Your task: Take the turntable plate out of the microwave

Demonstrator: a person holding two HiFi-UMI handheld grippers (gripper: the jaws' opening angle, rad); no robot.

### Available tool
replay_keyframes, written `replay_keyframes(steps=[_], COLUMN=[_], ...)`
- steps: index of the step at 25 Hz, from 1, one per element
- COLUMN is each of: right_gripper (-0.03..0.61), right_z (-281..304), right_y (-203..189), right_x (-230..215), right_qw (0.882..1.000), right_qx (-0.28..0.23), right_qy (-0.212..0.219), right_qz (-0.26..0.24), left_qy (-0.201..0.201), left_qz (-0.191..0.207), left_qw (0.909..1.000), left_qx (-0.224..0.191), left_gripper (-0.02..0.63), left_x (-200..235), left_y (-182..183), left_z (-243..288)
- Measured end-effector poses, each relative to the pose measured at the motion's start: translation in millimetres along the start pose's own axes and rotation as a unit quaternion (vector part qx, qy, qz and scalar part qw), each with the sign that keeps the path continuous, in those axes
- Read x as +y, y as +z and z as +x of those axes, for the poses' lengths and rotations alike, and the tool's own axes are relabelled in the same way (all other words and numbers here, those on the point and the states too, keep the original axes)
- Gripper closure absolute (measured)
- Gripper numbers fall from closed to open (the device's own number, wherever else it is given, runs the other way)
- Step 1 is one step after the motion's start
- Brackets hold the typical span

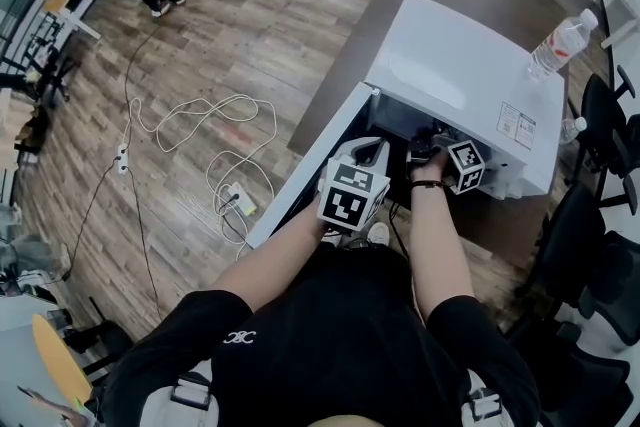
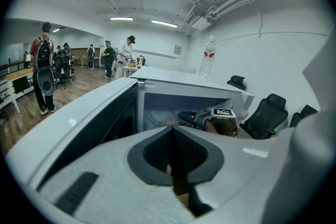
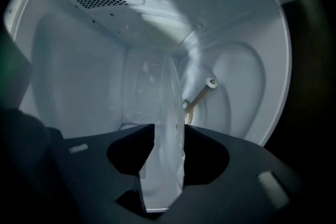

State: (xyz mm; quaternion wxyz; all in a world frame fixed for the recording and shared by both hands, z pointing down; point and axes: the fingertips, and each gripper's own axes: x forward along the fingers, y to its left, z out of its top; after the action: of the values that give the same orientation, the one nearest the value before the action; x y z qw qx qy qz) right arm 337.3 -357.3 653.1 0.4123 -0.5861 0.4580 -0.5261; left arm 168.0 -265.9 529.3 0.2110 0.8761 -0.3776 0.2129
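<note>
Reaching with the right gripper [image 3: 168,134] into the white box-shaped microwave oven [image 1: 470,85], right of centre in the head view, with the white door [image 1: 300,180] swung wide toward lower left. Clamped on the near rim of the clear round glass turntable plate [image 3: 169,92], one jaw pressed on each face.

Seen edge-on up the middle of the right gripper view, the glass turntable plate: inside the cavity, apart from the cavity floor at the right of that frame, with the white roller-ring arm [image 3: 202,91] bare beside it. Judged raised off its support and not yet through the opening.

Probably heavy for its thickness, quite rigid, smooth and slippery on both faces, and breakable if dropped or knocked against the cavity walls. Gripped at one edge only, so likely to lever downward against the pads and slide. Best held well in from the lip, on the flat band of the rim rather than the rounded edge, firmly but without a jerk. Best drawn straight out toward the bottom of the head view, clear of the opening's sides and the door.

Holding the left gripper [image 2: 172,131] outside, just in front of the opening at lower centre of the head view, jaws together with nothing of the task between them. Free, by this reading, to take the opposite rim once the glass clears the opening and share the weight.
</note>
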Motion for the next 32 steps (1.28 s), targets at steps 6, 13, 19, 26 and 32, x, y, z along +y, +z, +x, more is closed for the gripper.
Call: replay_keyframes(steps=[6,13,19,26,32], right_gripper=[0.49,0.526,0.537,0.537,0.535], right_z=[1.4,1.0,-4.9,-11.3,-28.6], right_y=[0.6,1.2,-2.0,-5.2,-6.2], right_x=[-5.7,-9.0,1.1,9.8,11.6], right_qw=[1.0,1.0,0.999,0.996,0.994], right_qx=[-0.008,-0.009,0.003,0.003,0.01], right_qy=[-0.013,-0.012,0.05,0.074,0.092], right_qz=[0.016,0.008,0.015,0.044,0.056], left_qy=[-0.002,-0.008,-0.016,-0.028,-0.029], left_qz=[0.001,0.002,0.002,0.011,0.012], left_qw=[1.0,0.9999,0.9998,0.9995,0.9995], left_qx=[0.002,0.009,0.011,0.01,0.008], left_gripper=[0.614,0.614,0.614,0.614,0.614], left_x=[-0.4,-1.3,-3.0,-9.5,-7.2], left_y=[0.1,-3.6,-4.9,-4.7,-6.2], left_z=[1.4,1.1,-0.1,-0.2,-2.3])
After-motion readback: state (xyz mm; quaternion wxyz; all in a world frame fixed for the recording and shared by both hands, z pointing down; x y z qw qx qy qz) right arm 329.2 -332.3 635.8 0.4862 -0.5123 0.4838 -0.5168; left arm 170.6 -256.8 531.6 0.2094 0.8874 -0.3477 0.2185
